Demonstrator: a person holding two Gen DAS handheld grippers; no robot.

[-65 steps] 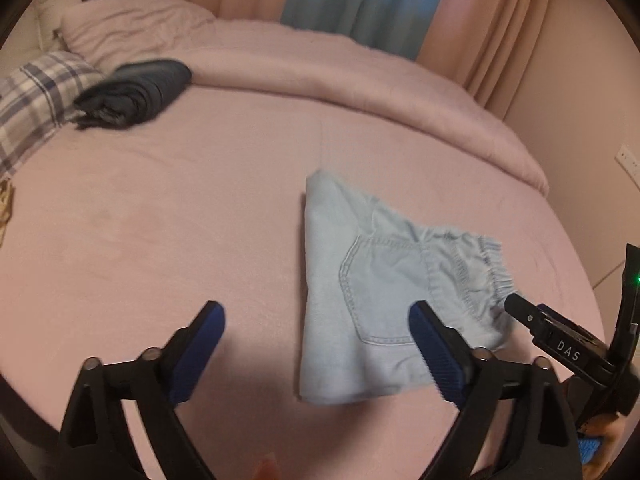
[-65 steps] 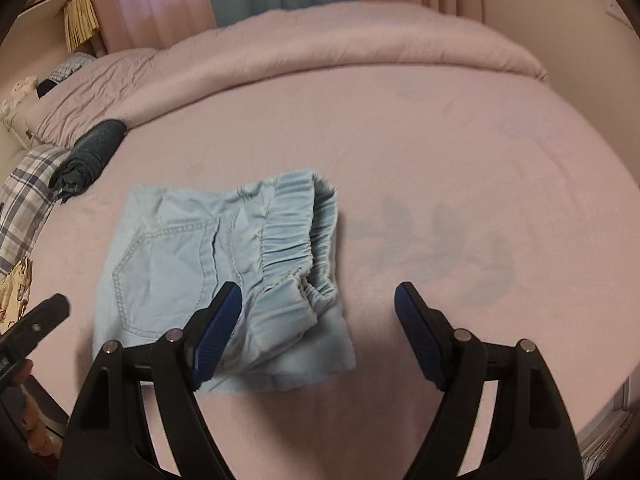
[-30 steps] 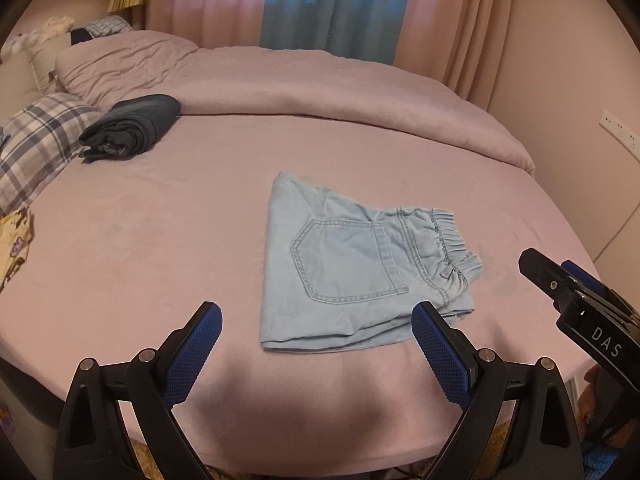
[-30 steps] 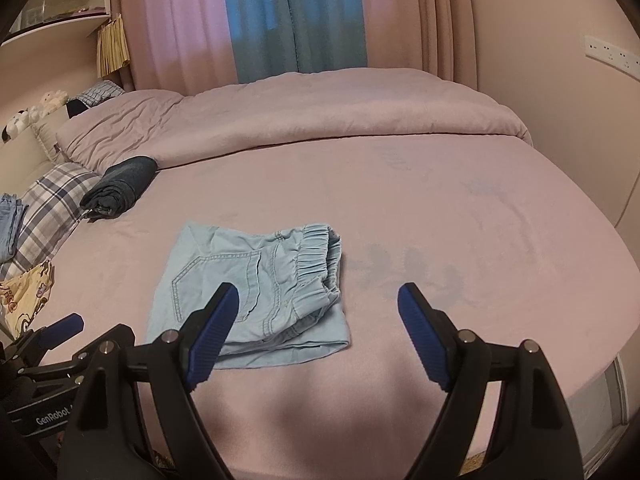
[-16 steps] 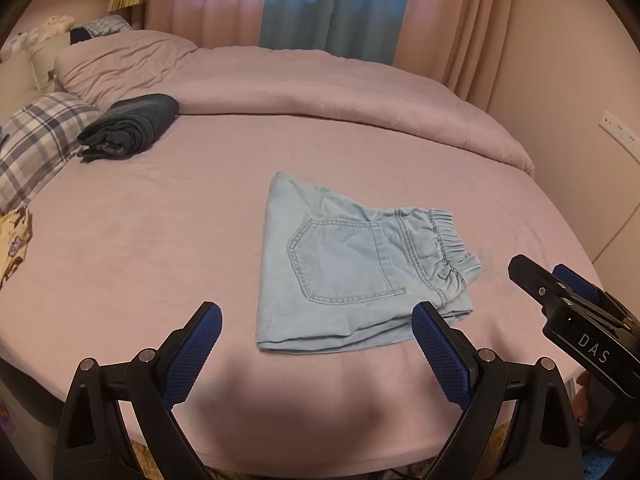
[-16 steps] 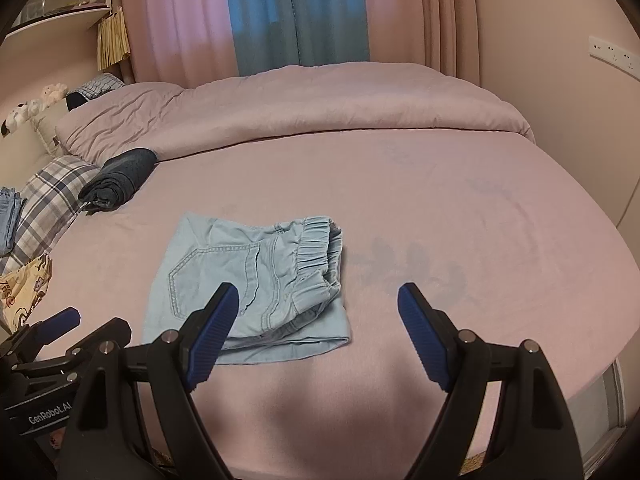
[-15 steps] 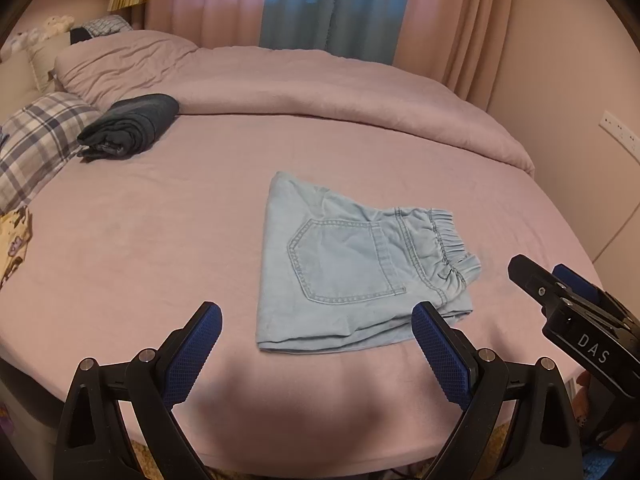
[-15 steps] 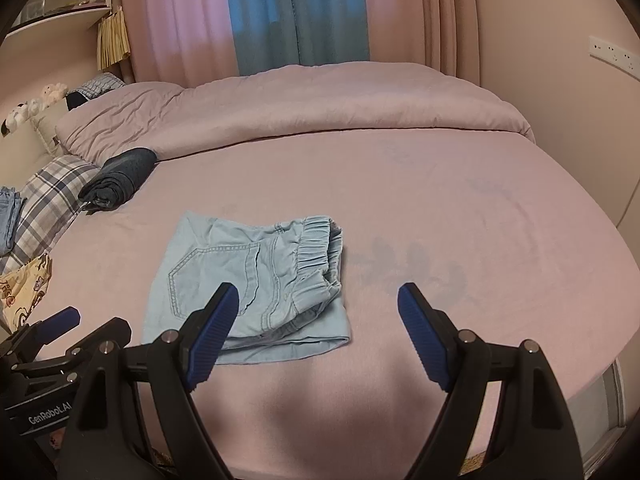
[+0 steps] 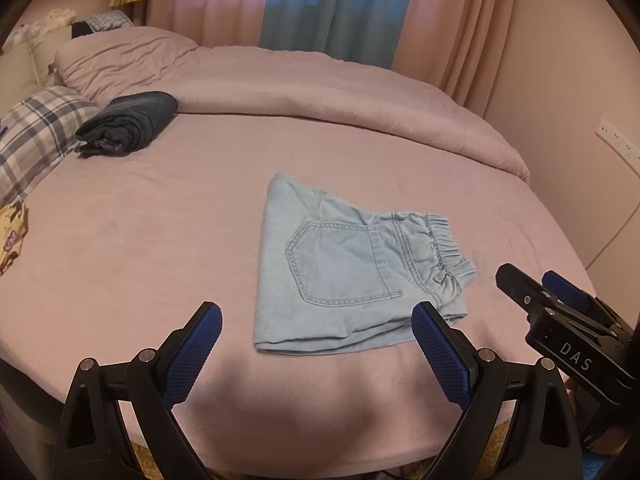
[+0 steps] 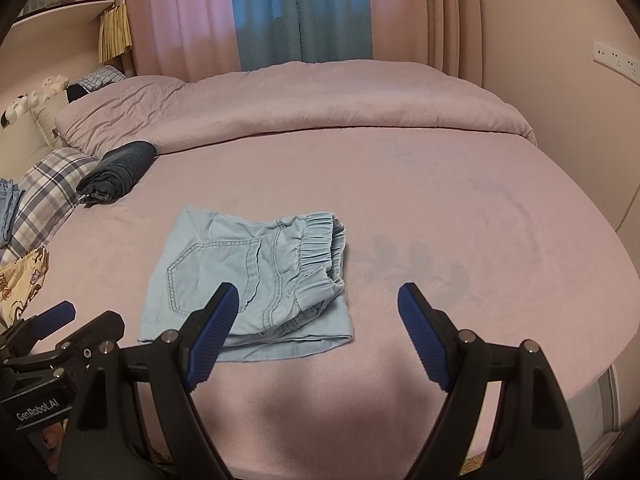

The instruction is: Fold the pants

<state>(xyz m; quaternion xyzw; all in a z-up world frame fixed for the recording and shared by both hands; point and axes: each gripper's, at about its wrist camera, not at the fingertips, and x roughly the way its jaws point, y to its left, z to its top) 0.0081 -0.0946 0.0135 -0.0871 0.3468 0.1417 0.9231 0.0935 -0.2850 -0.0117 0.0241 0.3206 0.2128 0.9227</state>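
Note:
Light blue denim pants (image 9: 344,272) lie folded into a compact rectangle on the pink bed, back pocket up and elastic waistband to the right. They also show in the right wrist view (image 10: 248,276). My left gripper (image 9: 316,344) is open and empty, held back near the bed's front edge, short of the pants. My right gripper (image 10: 318,324) is open and empty, also near the front edge, just right of the pants. The right gripper shows at the right of the left wrist view (image 9: 560,320); the left gripper shows at the lower left of the right wrist view (image 10: 56,344).
A rolled dark garment (image 9: 128,124) lies at the back left beside a plaid pillow (image 9: 36,132). A pink duvet (image 9: 320,92) is bunched along the far side. A patterned cloth (image 10: 20,284) lies at the left edge. Curtains and wall stand behind.
Both grippers have drawn back and up from the folded pants toward the bed's front edge; since half a second ago, almost nothing has moved. The pants lie still.

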